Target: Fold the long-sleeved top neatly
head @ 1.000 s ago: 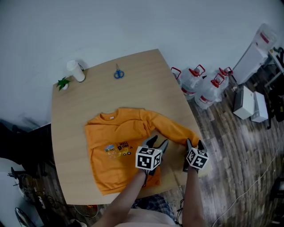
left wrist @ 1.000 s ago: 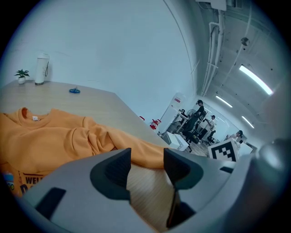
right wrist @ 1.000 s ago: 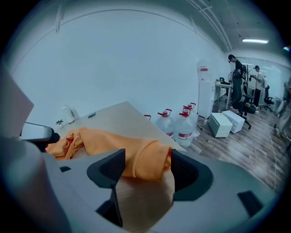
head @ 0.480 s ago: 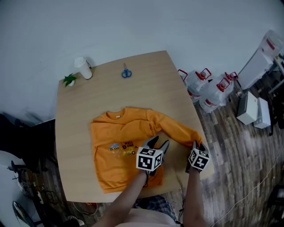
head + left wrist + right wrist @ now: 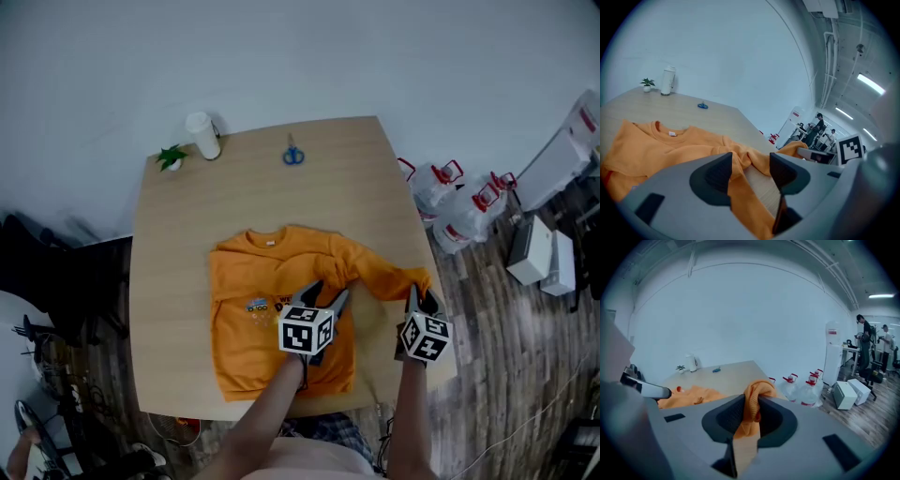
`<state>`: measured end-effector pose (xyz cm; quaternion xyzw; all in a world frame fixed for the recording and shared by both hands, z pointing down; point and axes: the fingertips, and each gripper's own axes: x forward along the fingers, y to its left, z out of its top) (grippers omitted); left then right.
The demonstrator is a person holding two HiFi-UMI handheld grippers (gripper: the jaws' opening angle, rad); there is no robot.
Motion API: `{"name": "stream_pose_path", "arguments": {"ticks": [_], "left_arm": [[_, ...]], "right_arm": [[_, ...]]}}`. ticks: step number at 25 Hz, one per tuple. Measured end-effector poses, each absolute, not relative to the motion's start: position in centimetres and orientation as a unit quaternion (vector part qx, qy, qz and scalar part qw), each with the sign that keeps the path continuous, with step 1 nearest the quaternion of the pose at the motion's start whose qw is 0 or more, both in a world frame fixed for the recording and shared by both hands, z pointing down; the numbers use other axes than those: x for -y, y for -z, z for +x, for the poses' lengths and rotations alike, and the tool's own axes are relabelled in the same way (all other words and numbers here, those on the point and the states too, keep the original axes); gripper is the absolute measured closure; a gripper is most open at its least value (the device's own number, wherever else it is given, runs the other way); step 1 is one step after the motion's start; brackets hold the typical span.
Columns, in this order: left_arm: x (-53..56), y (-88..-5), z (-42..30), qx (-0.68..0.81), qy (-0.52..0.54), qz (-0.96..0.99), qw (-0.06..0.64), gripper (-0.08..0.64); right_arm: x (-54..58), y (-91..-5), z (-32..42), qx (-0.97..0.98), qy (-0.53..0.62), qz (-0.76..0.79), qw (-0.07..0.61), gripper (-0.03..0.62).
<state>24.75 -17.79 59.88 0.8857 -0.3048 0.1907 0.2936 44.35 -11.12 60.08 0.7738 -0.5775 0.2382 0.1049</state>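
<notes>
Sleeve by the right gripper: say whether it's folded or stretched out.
Stretched out: sleeve runs sideways from the top to the right gripper, whose jaws just closed on it.

No wording could be read in full. Near the middle of the worktop (image 5: 347,178), the chest of the long-sleeved top (image 5: 244,281) carried a small printed motif (image 5: 261,306) whose lettering was too small to make out. A white neck tag (image 5: 270,243) at the far collar showed no legible print. At the near edge, the left cube (image 5: 306,330) on the left gripper (image 5: 326,292) and the right cube (image 5: 425,338) on the right gripper (image 5: 422,295) each bore black-and-white square coded markers.
</notes>
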Motion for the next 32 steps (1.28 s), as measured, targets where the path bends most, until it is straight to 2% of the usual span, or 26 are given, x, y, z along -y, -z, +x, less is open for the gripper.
{"name": "stream_pose_path", "arguments": {"ticks": [18,32], "left_arm": [[22.7,-58.2,9.6,0.44,-0.146,0.833,0.302,0.31],[23.9,-59.0,-0.4,0.5,-0.132,0.795,0.318,0.31]], "right_arm": [[21.9,-54.0,23.9,0.767,-0.19,0.605,0.101,0.517],[26.5,-54.5,8.8,0.842,-0.191,0.49,0.118,0.517]]}}
